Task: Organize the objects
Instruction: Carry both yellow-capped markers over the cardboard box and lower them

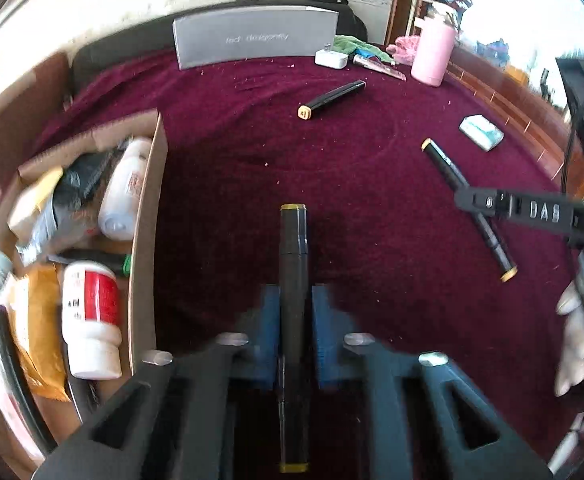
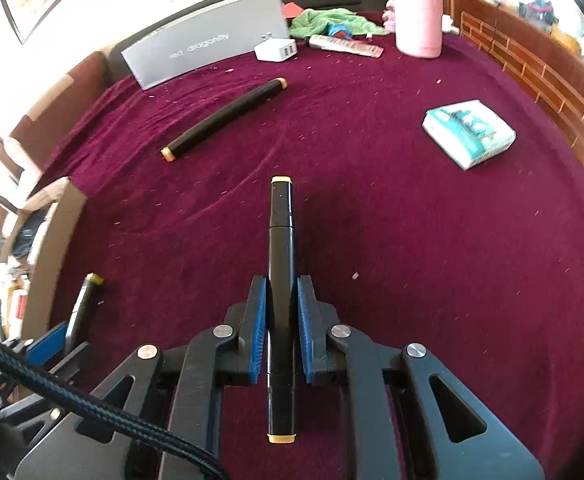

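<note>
Left tool pinches a black marker lengthwise between blue pads, low over the maroon worktop, beside the cardboard box. Right tool clamps a second marker the same way. Third marker lies loose ahead. Box contents blurred; right hand cut off at frame edge.

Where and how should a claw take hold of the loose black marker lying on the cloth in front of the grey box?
Grip the loose marker at mid-barrel, coming from above with the jaws across its width. It lies flat on the maroon cloth, slim, straight and clear of neighbours, so the long sides are free; the capped ends offer less to hold.
</note>
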The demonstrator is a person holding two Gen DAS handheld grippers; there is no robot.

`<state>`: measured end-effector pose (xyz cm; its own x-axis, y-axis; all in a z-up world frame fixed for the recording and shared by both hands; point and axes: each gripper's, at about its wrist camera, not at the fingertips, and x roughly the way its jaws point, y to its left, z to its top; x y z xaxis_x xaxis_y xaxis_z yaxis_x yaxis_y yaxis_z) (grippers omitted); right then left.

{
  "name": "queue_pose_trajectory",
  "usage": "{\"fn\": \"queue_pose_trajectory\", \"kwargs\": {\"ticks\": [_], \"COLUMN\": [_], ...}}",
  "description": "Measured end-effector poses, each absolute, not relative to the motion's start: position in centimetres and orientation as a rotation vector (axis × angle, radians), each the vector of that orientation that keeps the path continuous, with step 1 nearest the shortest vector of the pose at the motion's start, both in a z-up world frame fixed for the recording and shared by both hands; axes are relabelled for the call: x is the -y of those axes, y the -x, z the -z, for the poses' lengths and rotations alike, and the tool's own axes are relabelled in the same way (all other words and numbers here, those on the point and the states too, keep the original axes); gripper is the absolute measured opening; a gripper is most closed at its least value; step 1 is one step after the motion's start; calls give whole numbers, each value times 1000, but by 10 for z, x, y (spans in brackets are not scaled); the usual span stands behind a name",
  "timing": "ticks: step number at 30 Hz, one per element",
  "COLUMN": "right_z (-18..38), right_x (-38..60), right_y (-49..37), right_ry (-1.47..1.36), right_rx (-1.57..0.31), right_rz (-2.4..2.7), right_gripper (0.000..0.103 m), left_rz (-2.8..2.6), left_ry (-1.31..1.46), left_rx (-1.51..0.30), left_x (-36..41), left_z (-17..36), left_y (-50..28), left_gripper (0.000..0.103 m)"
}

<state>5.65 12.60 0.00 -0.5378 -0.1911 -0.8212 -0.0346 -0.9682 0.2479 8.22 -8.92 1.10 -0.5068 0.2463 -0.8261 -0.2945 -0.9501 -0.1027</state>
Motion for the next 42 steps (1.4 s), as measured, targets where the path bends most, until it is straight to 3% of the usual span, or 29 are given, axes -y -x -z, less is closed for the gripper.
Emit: {"fn": "queue_pose_trajectory", "kwargs": {"ticks": [19,27,42], "right_z": [-51,-52,-19], "right_x": [-62,5,124], "right_y": [-95,-82,-67], "right_ry": [-1248,-1274,-1396], "right_rx": [427,456,296], "right_rz": [2416,2197,2021], "right_gripper": [13,13,13], "left_rz": [-2633,-2771,-2817], "left_ry": [1130,1186,1297], "left_rx": [291,410,454], "left_x": [200,276,334], "left_z": [-82,-66,-28], "left_y": [-133,-134,-126], "left_gripper": [11,12,12]}}
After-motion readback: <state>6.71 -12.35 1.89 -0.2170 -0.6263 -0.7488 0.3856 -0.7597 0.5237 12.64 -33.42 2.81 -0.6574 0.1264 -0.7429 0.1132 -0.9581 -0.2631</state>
